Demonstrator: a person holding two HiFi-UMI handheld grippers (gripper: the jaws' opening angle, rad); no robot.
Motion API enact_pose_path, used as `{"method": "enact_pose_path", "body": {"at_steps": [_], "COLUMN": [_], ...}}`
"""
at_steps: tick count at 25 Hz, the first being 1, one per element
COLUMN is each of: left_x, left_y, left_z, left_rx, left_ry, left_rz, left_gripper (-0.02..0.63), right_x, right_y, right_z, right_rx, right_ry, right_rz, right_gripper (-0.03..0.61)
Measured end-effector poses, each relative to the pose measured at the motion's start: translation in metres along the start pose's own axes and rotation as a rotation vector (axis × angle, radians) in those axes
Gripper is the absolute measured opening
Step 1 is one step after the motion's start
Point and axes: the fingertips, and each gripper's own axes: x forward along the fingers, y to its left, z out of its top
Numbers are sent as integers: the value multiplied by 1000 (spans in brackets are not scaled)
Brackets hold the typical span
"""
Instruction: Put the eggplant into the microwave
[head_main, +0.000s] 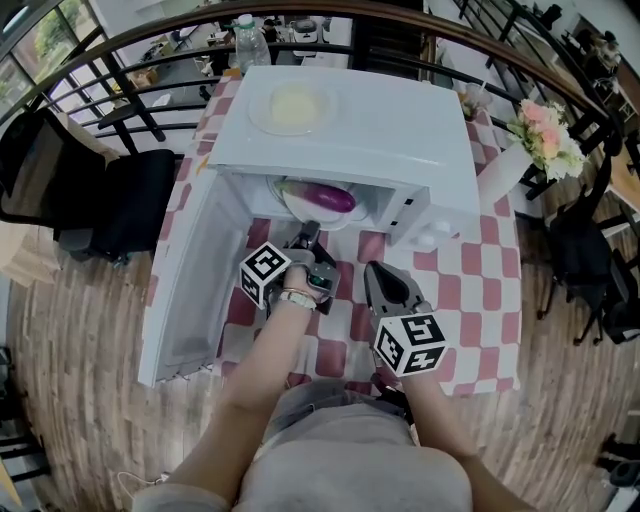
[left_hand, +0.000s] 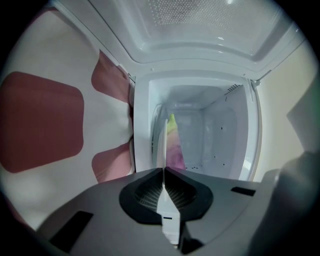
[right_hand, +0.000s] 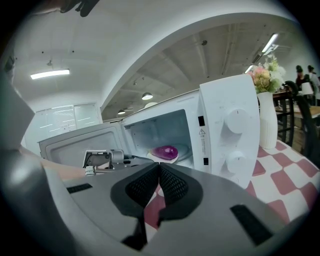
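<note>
A purple eggplant lies on a white plate inside the open white microwave. My left gripper reaches to the oven's mouth and is shut on the plate's near rim. In the left gripper view the rim runs edge-on between the closed jaws of the left gripper, with the eggplant blurred behind it. My right gripper hangs over the tablecloth in front of the oven, shut and empty. Its own view shows the right gripper, the eggplant and the left gripper.
The microwave door hangs wide open to the left. A shallow dish sits on top of the oven. A vase of flowers stands at the right on the red-and-white checked tablecloth. A bottle stands behind.
</note>
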Motion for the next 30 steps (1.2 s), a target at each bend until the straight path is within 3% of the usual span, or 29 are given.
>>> {"method": "enact_pose_path", "body": {"at_steps": [12, 24, 30], "left_x": [10, 28, 36], "left_y": [0, -1, -3], "left_z": [8, 15, 16], "left_rx": [-26, -20, -30], "left_ry": [-53, -53, -54], "left_rz": [22, 99, 185], "left_gripper": [15, 15, 15], "right_x": [4, 27, 31], "right_y": [-5, -11, -17], "right_z": [-3, 2, 6], "right_rx": [41, 23, 26], "right_ry": [15, 22, 17], "right_rz": [-7, -3, -16], "right_gripper": [26, 26, 26]}}
